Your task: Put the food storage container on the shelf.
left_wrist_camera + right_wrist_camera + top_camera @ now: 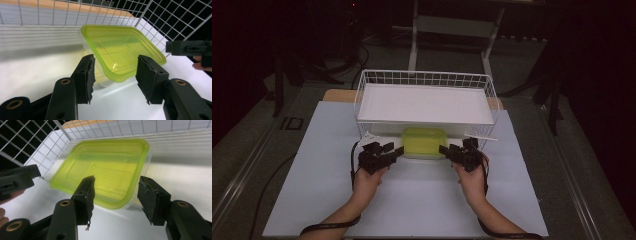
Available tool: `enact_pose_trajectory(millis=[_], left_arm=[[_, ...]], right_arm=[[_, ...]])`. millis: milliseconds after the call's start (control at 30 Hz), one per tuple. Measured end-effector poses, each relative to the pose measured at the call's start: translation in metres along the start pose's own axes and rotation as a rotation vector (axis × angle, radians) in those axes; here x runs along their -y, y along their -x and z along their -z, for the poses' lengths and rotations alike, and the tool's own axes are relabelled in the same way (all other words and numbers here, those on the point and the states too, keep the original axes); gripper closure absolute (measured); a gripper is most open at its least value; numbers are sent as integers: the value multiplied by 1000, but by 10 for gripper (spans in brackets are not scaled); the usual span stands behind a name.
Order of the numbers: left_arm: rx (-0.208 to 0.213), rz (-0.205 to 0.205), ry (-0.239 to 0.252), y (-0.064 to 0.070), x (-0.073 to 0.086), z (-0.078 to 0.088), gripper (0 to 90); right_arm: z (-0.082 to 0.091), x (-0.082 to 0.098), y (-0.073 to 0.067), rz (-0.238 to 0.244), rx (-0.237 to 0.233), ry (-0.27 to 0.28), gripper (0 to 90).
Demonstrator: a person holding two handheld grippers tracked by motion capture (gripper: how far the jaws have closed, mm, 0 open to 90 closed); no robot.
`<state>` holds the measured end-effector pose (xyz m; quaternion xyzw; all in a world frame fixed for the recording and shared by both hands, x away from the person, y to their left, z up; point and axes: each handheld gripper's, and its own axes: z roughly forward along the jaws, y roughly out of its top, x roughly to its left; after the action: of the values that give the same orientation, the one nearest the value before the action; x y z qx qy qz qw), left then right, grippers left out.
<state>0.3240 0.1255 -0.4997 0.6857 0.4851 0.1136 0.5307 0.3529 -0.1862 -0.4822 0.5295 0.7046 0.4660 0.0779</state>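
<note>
Lunchbox with green lid, flat on the white table, touching the near wall of the wire basket and half tucked under its edge. Left tongs just left of the lunchbox, right tongs just right of it, both pointing inward at its short ends. Left tongs about half open, pads either side of the near corner of the lid but clear of it, nothing gripped. Right tongs likewise half open, empty, lid corner between the pads without contact.

Risks from here, as a judgement: closing on the thin lid rim alone, popping the lid off or slipping free; uneven closing, skewing the lunchbox against the basket wall; lifting straight up, catching the lid on the wire above.

Hard to tell: contents of the lunchbox, clear base mostly hidden under the lid; far edge lost behind the basket wall; whether the lid is fully snapped down; basket floor hidden under a white sheet; surroundings dark.
</note>
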Motion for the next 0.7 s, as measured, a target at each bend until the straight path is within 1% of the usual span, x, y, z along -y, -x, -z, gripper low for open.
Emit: enact_pose_trajectory(millis=[67,100,133,200,267,300,333,367,433,467,500,533,567,600,633,667,700], left_arm=[[2,0,2,1,0,3,479],[7,-4,2,2,2,9,479],[9,-6,2,2,3,11,471],[12,-1,3,3,5,16,469],[19,5,-2,2,7,19,464],[15,4,-2,3,9,20,441],[19,8,4,3,10,22,435],[25,13,7,2,12,23,428],[31,16,10,2,14,24,376],[31,16,10,2,14,24,374],[92,-5,22,-1,17,27,374],[98,-17,26,0,17,28,308],[103,-30,27,0,18,29,307],[109,-34,25,-1,18,29,305],[124,-35,35,-1,19,29,287],[120,-48,46,-1,20,30,270],[107,-57,53,-1,21,30,267]], right_arm=[[1,1,-2,8,-2,2,478],[3,1,-4,17,-10,2,478],[7,4,-10,39,-12,2,497],[10,6,-15,56,-17,-3,516],[11,8,-21,72,-18,-3,562],[12,9,-23,77,-20,-6,575],[12,10,-25,75,-23,-9,616],[12,11,-26,76,-28,-16,636],[10,14,-30,80,-38,-35,704],[10,14,-30,80,-38,-35,704],[9,16,-32,87,-40,-44,734],[6,20,-36,105,-34,-63,812],[4,21,-38,116,-34,-72,835],[2,22,-40,122,-35,-79,862],[1,23,-41,126,-35,-85,881],[-1,24,-43,129,-35,-89,897],[-4,24,-44,131,-35,-95,898]])
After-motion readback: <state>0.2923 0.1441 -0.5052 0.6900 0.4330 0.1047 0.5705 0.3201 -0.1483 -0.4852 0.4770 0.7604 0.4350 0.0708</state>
